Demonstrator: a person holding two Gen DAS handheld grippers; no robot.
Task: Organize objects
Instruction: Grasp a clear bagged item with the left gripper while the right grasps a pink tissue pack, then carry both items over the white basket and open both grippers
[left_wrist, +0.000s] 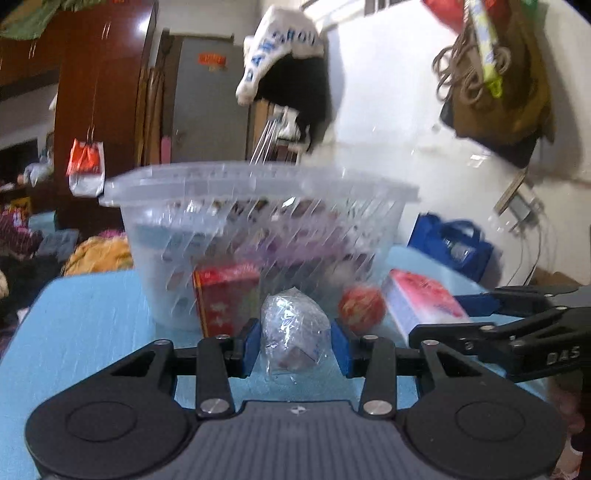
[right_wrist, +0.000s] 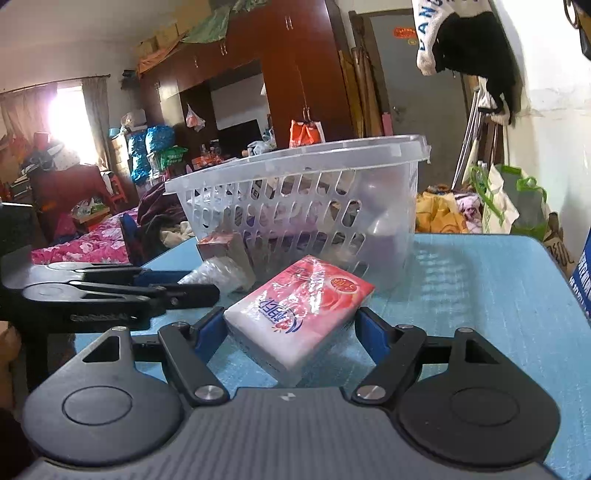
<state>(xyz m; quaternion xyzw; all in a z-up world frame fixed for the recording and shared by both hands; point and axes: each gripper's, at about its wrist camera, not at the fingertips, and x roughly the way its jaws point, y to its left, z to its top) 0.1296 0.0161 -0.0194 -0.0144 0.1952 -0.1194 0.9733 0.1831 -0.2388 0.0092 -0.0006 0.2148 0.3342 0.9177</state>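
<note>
A clear slatted plastic basket (left_wrist: 258, 184) (right_wrist: 295, 158) stands on the blue table (left_wrist: 92, 332) and holds several items. In front of it lie a red box (left_wrist: 225, 295), a red ball (left_wrist: 361, 308) and a pink-and-white tissue pack (left_wrist: 421, 299). My left gripper (left_wrist: 294, 332) is shut on a small item wrapped in clear plastic (left_wrist: 293, 321), with the blue pads against both its sides. In the right wrist view my right gripper (right_wrist: 290, 323) is shut on the tissue pack (right_wrist: 299, 310), which lies at an angle between the pads. The wrapped item (right_wrist: 218, 273) shows to the left.
A blue bag (left_wrist: 450, 247) sits past the table's right edge. A white-and-black garment (left_wrist: 288, 66) and a brown bag (left_wrist: 491, 92) hang on the wall behind. A dark wardrobe (right_wrist: 295, 74) and a bed with pink bedding (right_wrist: 92, 240) lie beyond the table.
</note>
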